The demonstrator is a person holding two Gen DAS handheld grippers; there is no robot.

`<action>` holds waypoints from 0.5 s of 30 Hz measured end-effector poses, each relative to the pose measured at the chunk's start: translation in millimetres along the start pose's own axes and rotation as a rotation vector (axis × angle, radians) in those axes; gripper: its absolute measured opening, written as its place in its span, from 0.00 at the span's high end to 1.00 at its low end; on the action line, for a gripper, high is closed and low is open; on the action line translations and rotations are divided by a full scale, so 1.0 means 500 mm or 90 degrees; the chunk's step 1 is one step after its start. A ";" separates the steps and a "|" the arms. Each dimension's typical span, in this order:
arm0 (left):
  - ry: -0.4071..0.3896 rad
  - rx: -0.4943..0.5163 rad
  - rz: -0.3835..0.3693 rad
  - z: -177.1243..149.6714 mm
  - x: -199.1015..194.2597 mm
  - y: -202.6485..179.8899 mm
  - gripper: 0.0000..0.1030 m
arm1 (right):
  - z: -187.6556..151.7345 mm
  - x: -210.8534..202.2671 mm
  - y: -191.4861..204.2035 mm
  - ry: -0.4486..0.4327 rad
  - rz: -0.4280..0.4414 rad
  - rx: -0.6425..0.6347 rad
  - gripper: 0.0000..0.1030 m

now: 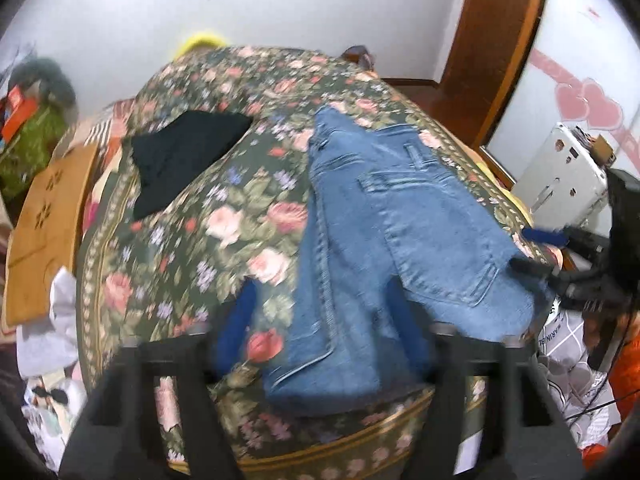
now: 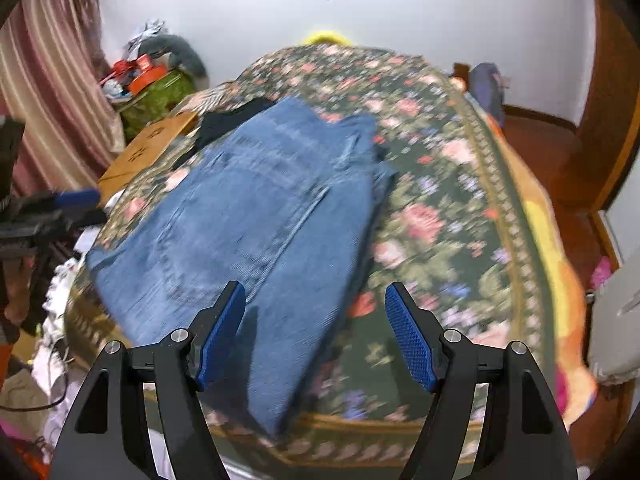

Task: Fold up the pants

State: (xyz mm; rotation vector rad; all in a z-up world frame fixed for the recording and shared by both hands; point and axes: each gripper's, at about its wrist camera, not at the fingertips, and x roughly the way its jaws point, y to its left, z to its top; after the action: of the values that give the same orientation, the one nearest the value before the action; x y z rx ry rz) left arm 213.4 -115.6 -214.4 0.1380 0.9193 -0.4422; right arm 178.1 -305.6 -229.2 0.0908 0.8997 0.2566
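Note:
Blue jeans (image 1: 380, 232) lie folded on a floral bedspread (image 1: 192, 216), back pocket up. In the right wrist view the jeans (image 2: 248, 224) stretch from the bed's near edge toward the far left. My left gripper (image 1: 320, 292) is open just above the jeans' near end, its blue pads (image 1: 236, 328) blurred. My right gripper (image 2: 316, 296) is open and empty above the jeans' near end; it also shows in the left wrist view (image 1: 532, 248) at the bed's right edge. The left gripper shows in the right wrist view (image 2: 76, 200) at far left.
A black garment (image 1: 184, 156) lies on the bed's far left. A wooden board (image 1: 44, 224) leans beside the bed. Clutter and a green bag (image 2: 156, 92) stand at the wall. A white appliance (image 1: 560, 176) and a wooden door frame (image 1: 496, 48) are at right.

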 end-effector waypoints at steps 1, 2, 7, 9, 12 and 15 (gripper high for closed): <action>0.011 0.006 -0.004 0.001 0.015 -0.011 0.70 | -0.005 0.010 0.006 0.009 0.009 0.002 0.38; 0.020 0.005 -0.013 0.000 0.027 -0.011 0.82 | -0.010 0.019 0.011 0.017 0.014 0.007 0.49; 0.058 0.026 -0.020 -0.031 0.089 -0.032 0.88 | -0.023 0.032 0.013 0.020 0.005 0.014 0.64; 0.057 0.030 -0.013 -0.045 0.100 -0.037 0.87 | -0.033 0.035 0.010 0.024 0.007 0.013 0.65; 0.056 0.043 -0.001 -0.050 0.100 -0.043 0.87 | -0.043 0.038 0.008 0.030 0.009 0.012 0.66; 0.072 0.047 -0.008 -0.031 0.095 -0.037 0.87 | -0.031 0.033 0.005 0.043 0.022 0.005 0.65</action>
State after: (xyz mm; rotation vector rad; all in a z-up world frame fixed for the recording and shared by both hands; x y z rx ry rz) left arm 218.9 -142.4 -260.4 0.2257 1.0157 -0.4840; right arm 175.5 -299.5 -251.1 0.1065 0.9669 0.2902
